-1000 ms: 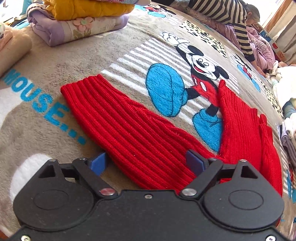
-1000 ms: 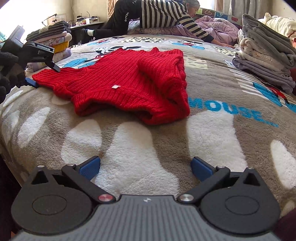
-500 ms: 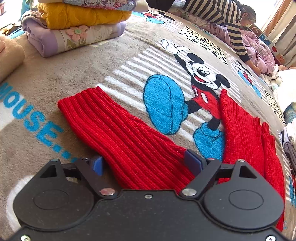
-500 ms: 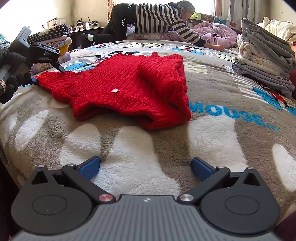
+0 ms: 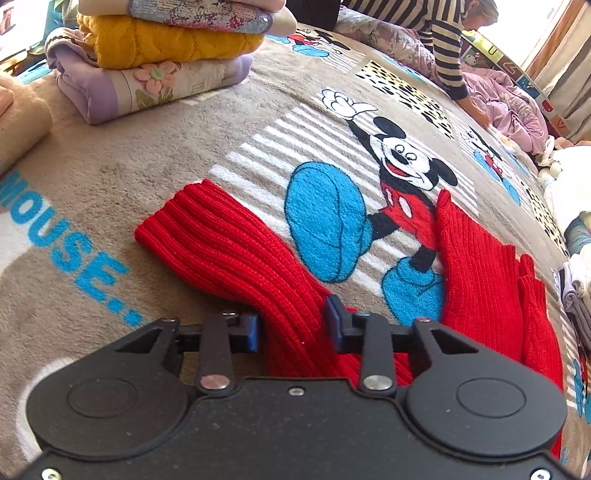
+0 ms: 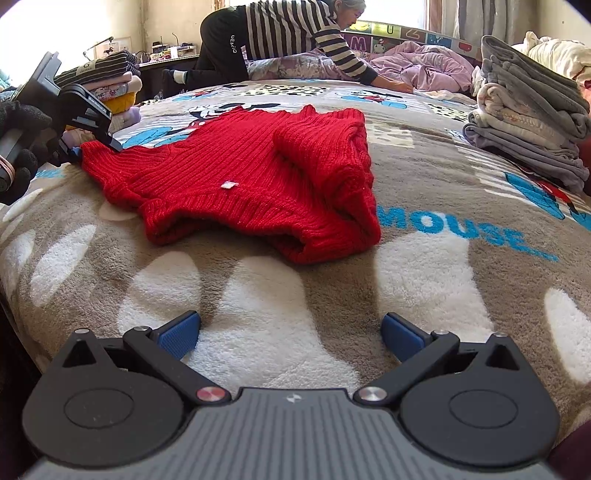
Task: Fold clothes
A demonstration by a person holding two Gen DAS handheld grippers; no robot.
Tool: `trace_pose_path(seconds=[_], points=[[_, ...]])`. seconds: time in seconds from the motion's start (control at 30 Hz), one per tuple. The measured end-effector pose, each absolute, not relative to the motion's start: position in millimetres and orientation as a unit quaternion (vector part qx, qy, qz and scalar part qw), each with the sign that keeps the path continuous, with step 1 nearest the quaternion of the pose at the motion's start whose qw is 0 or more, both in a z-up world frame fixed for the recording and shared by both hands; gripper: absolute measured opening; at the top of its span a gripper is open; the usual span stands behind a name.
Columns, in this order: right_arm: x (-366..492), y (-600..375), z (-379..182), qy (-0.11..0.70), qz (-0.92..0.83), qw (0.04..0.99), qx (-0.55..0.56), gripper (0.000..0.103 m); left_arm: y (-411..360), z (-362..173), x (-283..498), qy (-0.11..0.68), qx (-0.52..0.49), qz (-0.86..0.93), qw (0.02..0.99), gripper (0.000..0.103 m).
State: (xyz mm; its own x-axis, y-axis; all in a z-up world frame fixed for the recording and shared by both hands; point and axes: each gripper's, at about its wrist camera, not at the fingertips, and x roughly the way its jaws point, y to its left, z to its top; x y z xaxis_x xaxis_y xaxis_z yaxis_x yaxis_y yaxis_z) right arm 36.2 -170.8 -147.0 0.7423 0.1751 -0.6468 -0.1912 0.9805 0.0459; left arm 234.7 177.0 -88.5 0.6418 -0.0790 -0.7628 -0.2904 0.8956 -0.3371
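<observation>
A red ribbed sweater lies on the grey cartoon-print blanket, its right sleeve folded over the body. Its other sleeve stretches out to the left. My left gripper is closing on that sleeve near the shoulder; the knit is bunched between the blue pads, which press on it. In the right wrist view the same gripper sits at the sweater's left edge, held by a black-gloved hand. My right gripper hovers open over bare blanket in front of the sweater, with nothing between its fingers.
A stack of folded clothes stands at the far left of the bed, and a pile of grey and pale folded items at the right. A person in a striped top leans over purple bedding at the back.
The left jaws have narrowed from wide open onto the red sleeve, which now bunches up between the pads. The right gripper has stayed still and open. The person at the back has shifted.
</observation>
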Motion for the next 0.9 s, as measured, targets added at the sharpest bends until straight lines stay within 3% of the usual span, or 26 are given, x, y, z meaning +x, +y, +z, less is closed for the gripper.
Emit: trace_pose_path(seconds=[0.13,0.3,0.57,0.9], points=[[38.2,-171.1,-147.5,0.343,0.1,0.934,-0.012,0.103,178.0,-83.4,227.6,0.416,-0.224,0.05,0.88,0.022],[37.7,-171.5,-147.6,0.341,0.104,0.934,-0.014,0.103,195.0,-82.2,214.1,0.413,-0.251,0.055,0.874,0.028],[40.0,-170.2,-147.5,0.339,0.101,0.935,-0.012,0.103,239.2,-80.0,183.0,0.378,-0.293,0.114,0.871,0.028],[41.6,-168.8,-148.7,0.334,0.098,0.937,-0.016,0.103,226.1,-94.7,198.4,0.391,-0.293,0.093,0.867,0.028]])
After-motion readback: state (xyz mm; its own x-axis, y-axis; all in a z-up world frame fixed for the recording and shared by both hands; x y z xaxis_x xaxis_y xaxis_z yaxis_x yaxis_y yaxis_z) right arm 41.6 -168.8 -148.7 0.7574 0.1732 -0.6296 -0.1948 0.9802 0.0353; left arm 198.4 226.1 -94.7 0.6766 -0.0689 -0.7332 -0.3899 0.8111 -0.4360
